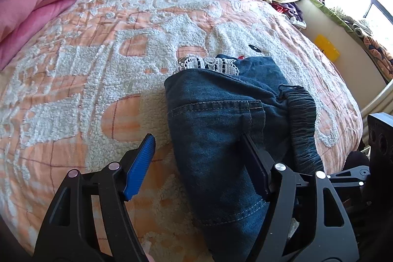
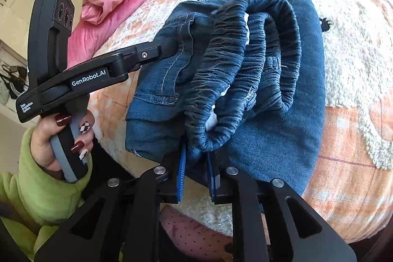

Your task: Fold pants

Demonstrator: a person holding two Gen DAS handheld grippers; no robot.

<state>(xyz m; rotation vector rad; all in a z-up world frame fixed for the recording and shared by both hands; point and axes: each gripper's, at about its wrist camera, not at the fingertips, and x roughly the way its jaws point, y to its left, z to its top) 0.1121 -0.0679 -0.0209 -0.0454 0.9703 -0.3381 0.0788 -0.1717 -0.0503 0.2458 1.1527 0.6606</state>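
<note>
1. The left gripper has its jaws spread wide; the blue-padded finger lies off the pants, and the other finger rests on the denim.
2. The right gripper has its jaws pinched together on the pants' near edge.
3. The left hand, in a green sleeve, wraps the left gripper's handle, left of the pants.

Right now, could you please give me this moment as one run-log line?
step: folding | jeans: folded on bedspread | left gripper: open, one finger on denim | right gripper: shut on jeans near waistband
</note>
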